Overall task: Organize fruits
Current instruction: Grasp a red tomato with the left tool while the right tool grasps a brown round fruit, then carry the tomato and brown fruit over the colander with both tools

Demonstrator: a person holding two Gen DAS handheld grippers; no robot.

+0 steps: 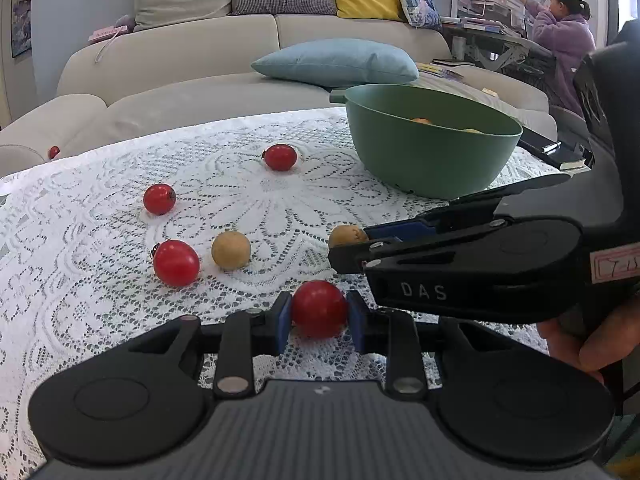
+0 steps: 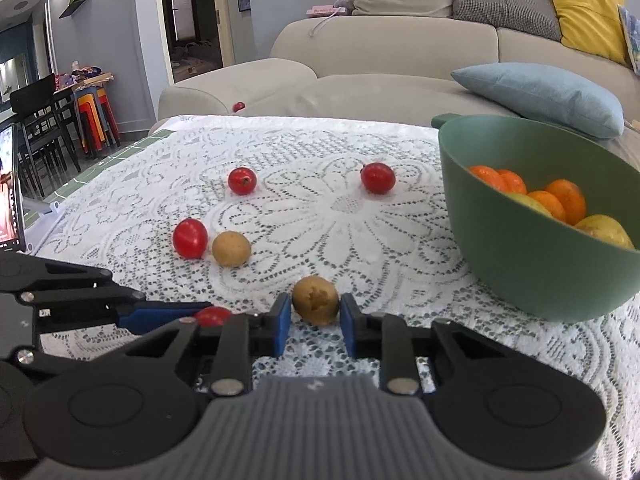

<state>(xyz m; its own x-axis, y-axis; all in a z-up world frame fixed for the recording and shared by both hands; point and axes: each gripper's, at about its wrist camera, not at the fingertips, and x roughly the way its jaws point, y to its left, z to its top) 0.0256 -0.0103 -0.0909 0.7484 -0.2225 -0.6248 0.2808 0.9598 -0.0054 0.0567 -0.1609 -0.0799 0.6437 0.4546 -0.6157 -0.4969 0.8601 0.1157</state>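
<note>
Lace is covering the table (image 1: 100, 280) where you are working. Your left gripper (image 1: 319, 318) is pinching a red tomato (image 1: 319, 309) between its blue fingers (image 1: 283, 322), the fruit sitting on the cloth at the near edge. Your right gripper (image 2: 315, 322) is squeezing a tan fruit (image 2: 315, 300) — its fingers (image 2: 282, 324) are pressing both sides, and the fruit is resting on the lace just beside the left gripper's tip. Three more tomatoes (image 2: 242, 180) and a second tan fruit (image 2: 231, 249) are lying loose farther out, well apart from the green bowl (image 2: 532, 272). That bowl is standing at the right — oranges (image 2: 566, 200) and yellow fruit (image 2: 604, 230) are sitting inside it.
</note>
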